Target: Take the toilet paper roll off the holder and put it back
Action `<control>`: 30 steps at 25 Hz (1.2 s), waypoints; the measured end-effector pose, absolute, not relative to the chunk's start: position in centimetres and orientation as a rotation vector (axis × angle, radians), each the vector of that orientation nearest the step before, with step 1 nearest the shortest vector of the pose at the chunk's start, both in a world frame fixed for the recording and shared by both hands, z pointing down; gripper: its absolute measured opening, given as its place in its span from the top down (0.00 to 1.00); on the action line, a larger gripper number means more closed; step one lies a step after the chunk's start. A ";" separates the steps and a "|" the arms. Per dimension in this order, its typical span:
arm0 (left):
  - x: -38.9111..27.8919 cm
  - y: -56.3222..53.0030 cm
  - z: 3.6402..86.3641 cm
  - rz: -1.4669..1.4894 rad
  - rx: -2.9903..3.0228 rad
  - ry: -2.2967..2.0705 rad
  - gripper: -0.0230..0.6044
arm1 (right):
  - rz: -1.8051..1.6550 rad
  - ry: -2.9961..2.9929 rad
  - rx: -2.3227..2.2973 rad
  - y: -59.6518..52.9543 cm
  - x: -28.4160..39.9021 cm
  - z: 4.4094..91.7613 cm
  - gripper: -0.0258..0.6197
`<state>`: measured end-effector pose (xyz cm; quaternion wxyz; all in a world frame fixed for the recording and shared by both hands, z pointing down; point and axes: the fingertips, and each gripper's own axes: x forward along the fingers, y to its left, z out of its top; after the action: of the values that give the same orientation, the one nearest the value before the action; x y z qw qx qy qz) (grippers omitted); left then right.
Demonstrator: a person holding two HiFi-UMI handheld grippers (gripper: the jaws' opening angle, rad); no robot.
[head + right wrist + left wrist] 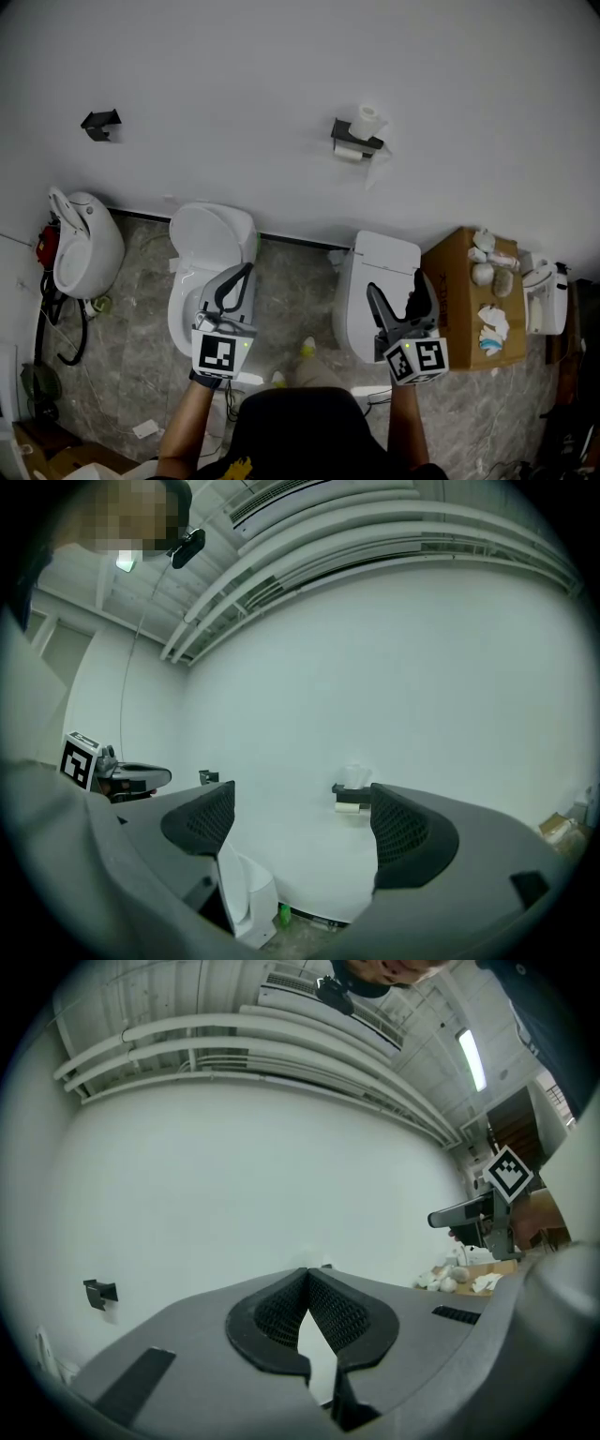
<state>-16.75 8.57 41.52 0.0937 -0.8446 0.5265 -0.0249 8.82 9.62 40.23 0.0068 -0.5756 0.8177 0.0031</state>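
1. A white wall (281, 56) fills the upper part of the head view. Two toilets stand against its foot, the left toilet (211, 239) and the right toilet (384, 258).
2. The left gripper (247, 270) is held out level toward the wall on a forearm reaching from the bottom edge. Its marker cube faces up. The jaws are pressed together at the tips, with nothing between them.
3. The right gripper (395, 284) points level the same way, beside the left one. Its jaws are spread wide and empty.
4. The dark holder (357, 141) is fixed to the wall, well apart from both grippers. In the right gripper view it shows between the open jaws.
5. The toilet paper roll (349, 154) hangs on the holder, its long axis level and along the wall.
6. A second roll (368, 120) stands upright on top of the holder.
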 end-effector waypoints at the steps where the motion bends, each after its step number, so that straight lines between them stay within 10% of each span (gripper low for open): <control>1: -16.7 7.8 41.5 -0.076 -2.499 1.564 0.94 | 0.015 2.559 -1.797 8.9 8.9 40.2 0.31; 30: -7.0 -10.2 40.7 -0.138 -2.466 1.626 0.94 | -0.036 2.557 -1.747 -9.6 18.8 40.1 0.31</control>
<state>-7.01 -10.19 40.73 0.0923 -0.8304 0.5475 -0.0463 18.81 -9.65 40.13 0.0220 -0.5640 0.8254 -0.0117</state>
